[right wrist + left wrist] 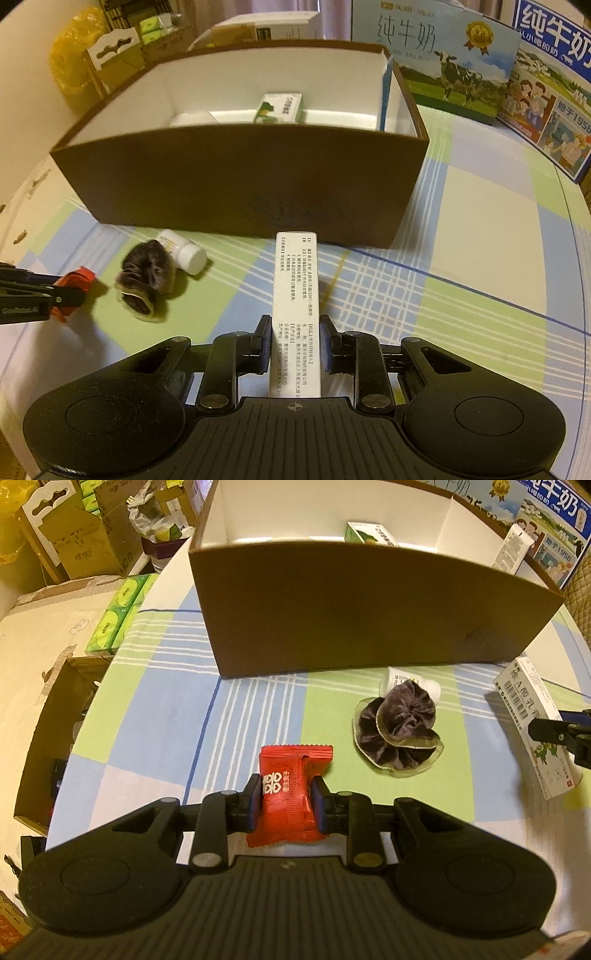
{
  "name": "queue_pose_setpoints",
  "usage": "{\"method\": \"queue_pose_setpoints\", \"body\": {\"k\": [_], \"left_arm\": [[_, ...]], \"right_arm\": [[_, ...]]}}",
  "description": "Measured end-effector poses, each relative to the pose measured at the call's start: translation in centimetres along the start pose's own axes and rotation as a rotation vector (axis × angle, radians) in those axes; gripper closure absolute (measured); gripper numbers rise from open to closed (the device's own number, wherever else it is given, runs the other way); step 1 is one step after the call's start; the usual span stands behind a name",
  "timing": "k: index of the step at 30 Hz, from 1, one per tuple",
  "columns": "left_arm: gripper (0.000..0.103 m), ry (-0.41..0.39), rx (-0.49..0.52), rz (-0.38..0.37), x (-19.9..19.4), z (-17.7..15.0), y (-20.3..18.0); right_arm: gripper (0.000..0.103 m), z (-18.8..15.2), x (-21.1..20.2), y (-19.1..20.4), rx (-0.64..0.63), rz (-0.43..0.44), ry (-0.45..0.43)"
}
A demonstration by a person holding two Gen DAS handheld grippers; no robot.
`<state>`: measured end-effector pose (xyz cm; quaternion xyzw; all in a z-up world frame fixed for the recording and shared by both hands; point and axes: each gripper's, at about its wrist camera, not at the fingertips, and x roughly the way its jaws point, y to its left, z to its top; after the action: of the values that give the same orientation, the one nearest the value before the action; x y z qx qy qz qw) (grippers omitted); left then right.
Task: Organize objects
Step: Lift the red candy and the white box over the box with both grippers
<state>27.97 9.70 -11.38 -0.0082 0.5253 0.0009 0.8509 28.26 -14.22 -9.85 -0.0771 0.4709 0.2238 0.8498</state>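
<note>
The red candy packet [290,794], a glossy crinkled foil pillow with serrated ends, sits clenched between the pads of the left gripper [286,799], low over the checked tablecloth [255,716]. The white medicine carton [295,314], a long flat-sided cardboard box printed with small text, is clamped edge-up in the right gripper [295,345], its far end reaching towards the brown box [240,177].

Between the two grippers lie a dark velvet scrunchie [400,731] with a pale gauzy rim, ruffled and soft, and a small white plastic bottle [397,677] on its side, touching the scrunchie's far edge. Both rest near the brown box's front wall. Open cloth stretches left of the packet up to the round table's edge, and the right wrist view shows a wide bare area of cloth to the right of the carton.

The brown box is stiff card, dark outside and white inside, its front wall standing tall ahead of both grippers. Inside, a green and white small carton [280,108] lies on the floor of the box.

The left wrist view alone shows a white divider [445,524] inside the box, and cardboard cartons [85,539] and green tissue packs [118,616] off the table's left side. The right wrist view alone shows milk cartons [454,59] standing behind the box and the carton's printed face.
</note>
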Motion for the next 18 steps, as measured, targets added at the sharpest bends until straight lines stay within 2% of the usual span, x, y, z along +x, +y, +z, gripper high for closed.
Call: {"method": "queue_pose_setpoints", "body": {"k": [9, 18], "left_arm": [[0.080, -0.080, -0.007, -0.017, -3.6, 1.0, 0.4], [0.080, -0.190, -0.001, -0.057, -7.4, 3.1, -0.1]], "right_arm": [[0.081, 1.2, -3.5, 0.9, -0.005, 0.074, -0.063], [0.081, 3.7, -6.2, 2.2, -0.035, 0.139, -0.144]]}}
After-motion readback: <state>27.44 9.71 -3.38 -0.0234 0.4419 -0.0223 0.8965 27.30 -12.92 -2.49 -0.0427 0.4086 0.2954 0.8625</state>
